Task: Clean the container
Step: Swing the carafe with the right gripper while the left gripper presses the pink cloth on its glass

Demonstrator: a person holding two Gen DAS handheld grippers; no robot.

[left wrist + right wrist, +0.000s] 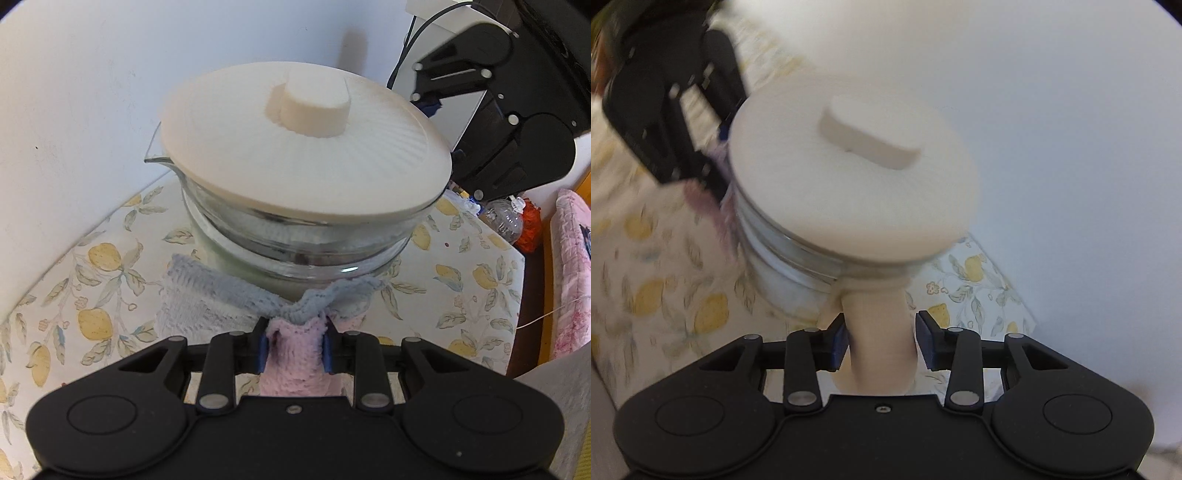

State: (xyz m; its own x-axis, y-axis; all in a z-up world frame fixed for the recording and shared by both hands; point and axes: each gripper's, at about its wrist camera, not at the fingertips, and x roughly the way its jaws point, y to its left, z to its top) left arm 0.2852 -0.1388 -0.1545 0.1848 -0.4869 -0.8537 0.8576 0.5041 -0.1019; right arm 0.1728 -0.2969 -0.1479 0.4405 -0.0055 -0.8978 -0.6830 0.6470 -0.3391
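You're mid-wipe: left tool (293,345) pinched narrow on pink-and-blue terry cloth (295,354) at base of clear glass white-lidded container (295,240) on lemon-print tabletop (92,258); right tool (882,334) straddles its cream handle (881,317), grip unclear, so next prob. steady container & rub round.

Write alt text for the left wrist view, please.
A glass container with a white lid stands on a lemon-print tablecloth. The left gripper presses a pink and blue cloth against its side.
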